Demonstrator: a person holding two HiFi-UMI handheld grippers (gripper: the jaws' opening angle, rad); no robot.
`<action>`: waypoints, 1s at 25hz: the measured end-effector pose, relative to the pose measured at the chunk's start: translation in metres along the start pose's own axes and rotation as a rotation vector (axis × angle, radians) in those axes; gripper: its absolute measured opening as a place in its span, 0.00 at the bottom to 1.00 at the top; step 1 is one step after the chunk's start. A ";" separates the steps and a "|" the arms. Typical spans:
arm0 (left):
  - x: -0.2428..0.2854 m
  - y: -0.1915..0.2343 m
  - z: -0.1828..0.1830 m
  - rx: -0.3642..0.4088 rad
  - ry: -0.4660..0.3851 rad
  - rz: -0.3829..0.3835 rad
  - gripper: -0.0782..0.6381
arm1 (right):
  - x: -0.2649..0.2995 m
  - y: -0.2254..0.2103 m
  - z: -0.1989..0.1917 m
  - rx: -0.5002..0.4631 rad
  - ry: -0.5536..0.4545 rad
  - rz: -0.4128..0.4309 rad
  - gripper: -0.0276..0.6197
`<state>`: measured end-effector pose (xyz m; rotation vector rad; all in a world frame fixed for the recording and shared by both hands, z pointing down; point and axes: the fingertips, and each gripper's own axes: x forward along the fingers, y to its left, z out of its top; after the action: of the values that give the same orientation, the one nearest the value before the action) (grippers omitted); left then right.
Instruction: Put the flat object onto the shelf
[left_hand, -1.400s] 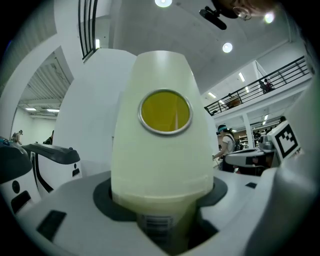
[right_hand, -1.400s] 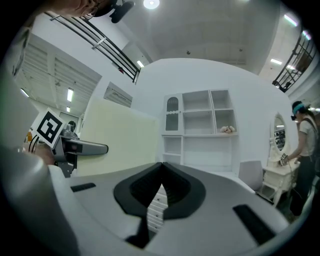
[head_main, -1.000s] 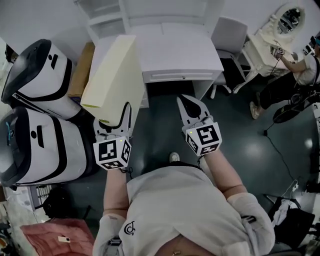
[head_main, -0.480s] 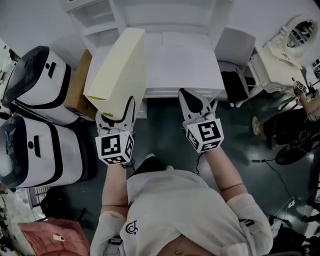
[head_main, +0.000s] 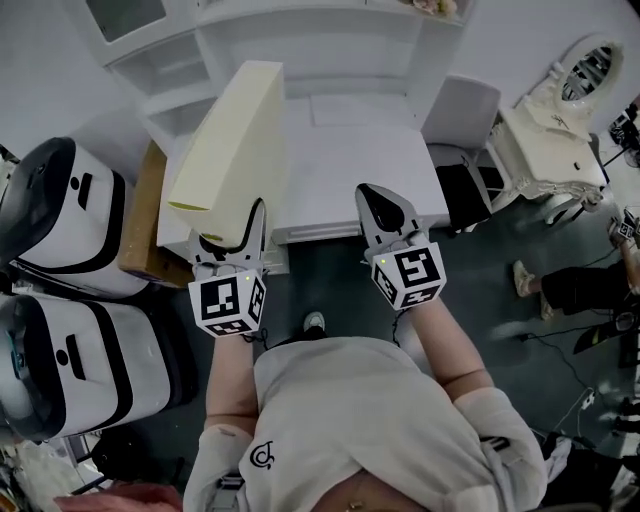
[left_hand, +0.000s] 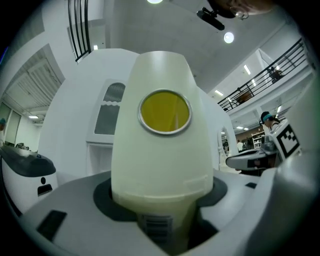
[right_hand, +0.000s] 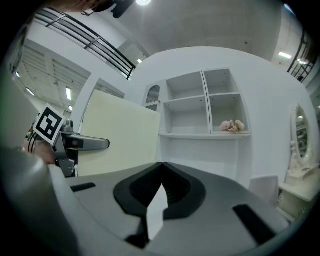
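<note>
A flat pale-yellow box (head_main: 230, 140) stands on edge, held at its near end by my left gripper (head_main: 232, 236), whose jaws are shut on it. In the left gripper view the flat box (left_hand: 162, 145) fills the middle, with a round yellow window in its end face. My right gripper (head_main: 383, 212) is shut with nothing in it, level with the left one, over the front edge of the white desk (head_main: 350, 160). The white shelf unit (right_hand: 205, 107) rises behind the desk; the flat box (right_hand: 117, 135) shows at its left.
Two white and black rounded machines (head_main: 60, 290) stand at the left beside a cardboard box (head_main: 143, 225). A white chair (head_main: 465, 105) and a dressing table with a mirror (head_main: 565, 120) are at the right. A small pink bouquet (right_hand: 231, 126) lies on a shelf.
The view has moved forward: desk and shelf unit now lie closer under both grippers. The left gripper keeps its grip on the flat box; the right stays shut.
</note>
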<state>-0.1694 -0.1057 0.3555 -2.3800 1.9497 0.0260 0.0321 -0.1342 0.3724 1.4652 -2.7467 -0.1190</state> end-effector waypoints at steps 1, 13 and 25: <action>0.012 0.005 0.002 0.015 -0.006 -0.004 0.54 | 0.012 -0.005 0.001 -0.003 -0.004 -0.006 0.05; 0.102 0.028 0.055 0.374 -0.038 0.013 0.54 | 0.089 -0.036 0.028 -0.035 -0.056 0.003 0.05; 0.185 0.004 0.099 0.758 0.025 0.048 0.54 | 0.118 -0.090 0.047 -0.073 -0.109 0.062 0.05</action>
<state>-0.1339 -0.2811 0.2462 -1.8271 1.6118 -0.6215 0.0385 -0.2794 0.3167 1.3944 -2.8361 -0.3030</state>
